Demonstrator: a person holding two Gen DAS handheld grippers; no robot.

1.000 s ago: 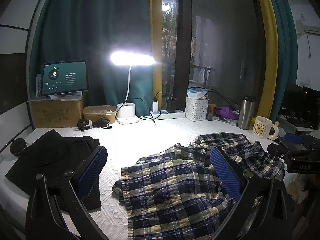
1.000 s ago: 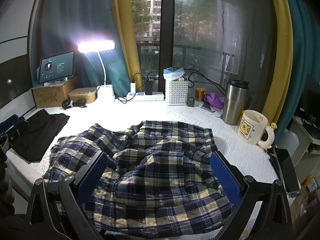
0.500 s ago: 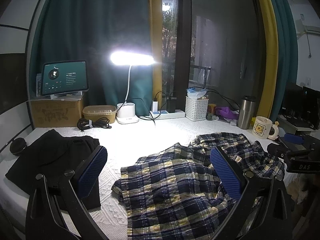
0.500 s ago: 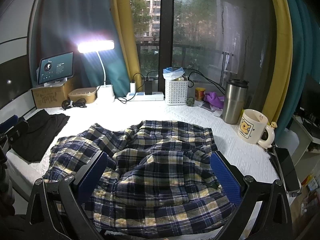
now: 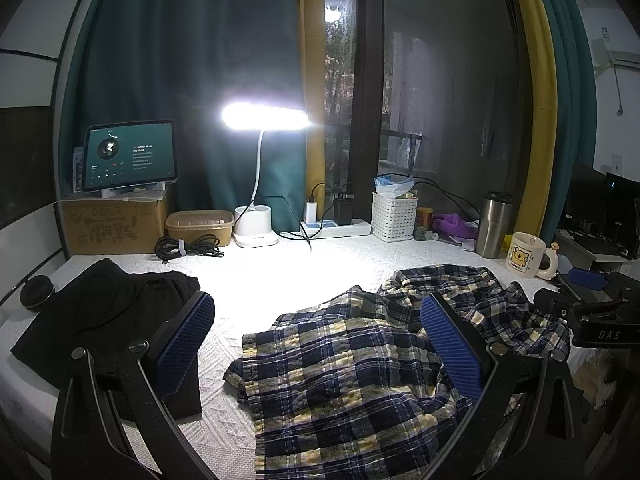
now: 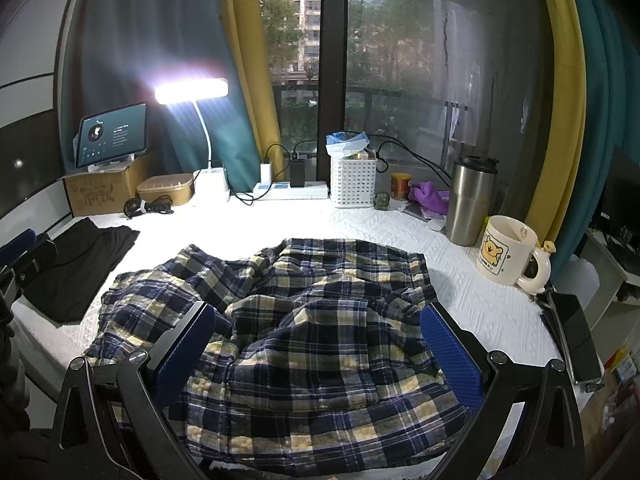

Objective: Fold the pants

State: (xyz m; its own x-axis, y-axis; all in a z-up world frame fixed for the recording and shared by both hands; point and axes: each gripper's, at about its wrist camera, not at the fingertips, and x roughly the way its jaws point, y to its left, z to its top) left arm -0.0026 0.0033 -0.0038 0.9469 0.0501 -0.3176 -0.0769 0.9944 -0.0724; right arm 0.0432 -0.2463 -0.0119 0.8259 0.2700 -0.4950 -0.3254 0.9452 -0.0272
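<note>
Crumpled plaid pants (image 5: 360, 364) (image 6: 304, 320) in navy, white and yellow lie on the white textured table cover (image 5: 288, 276). My left gripper (image 5: 320, 344) hovers open over their left end, blue pads wide apart and holding nothing. Over the pants' near middle, my right gripper (image 6: 320, 356) is open too, with the cloth visible between its fingers. The right gripper's black body (image 5: 592, 320) shows at the right edge of the left wrist view. The left gripper's blue tip (image 6: 18, 242) shows at the left edge of the right wrist view.
A folded black garment (image 5: 100, 320) (image 6: 80, 264) lies left of the pants. Along the back stand a tablet (image 5: 128, 156) on a cardboard box, a lit desk lamp (image 5: 260, 120), a power strip, a white basket (image 6: 354, 180), a steel tumbler (image 6: 470, 200) and a bear mug (image 6: 508, 252).
</note>
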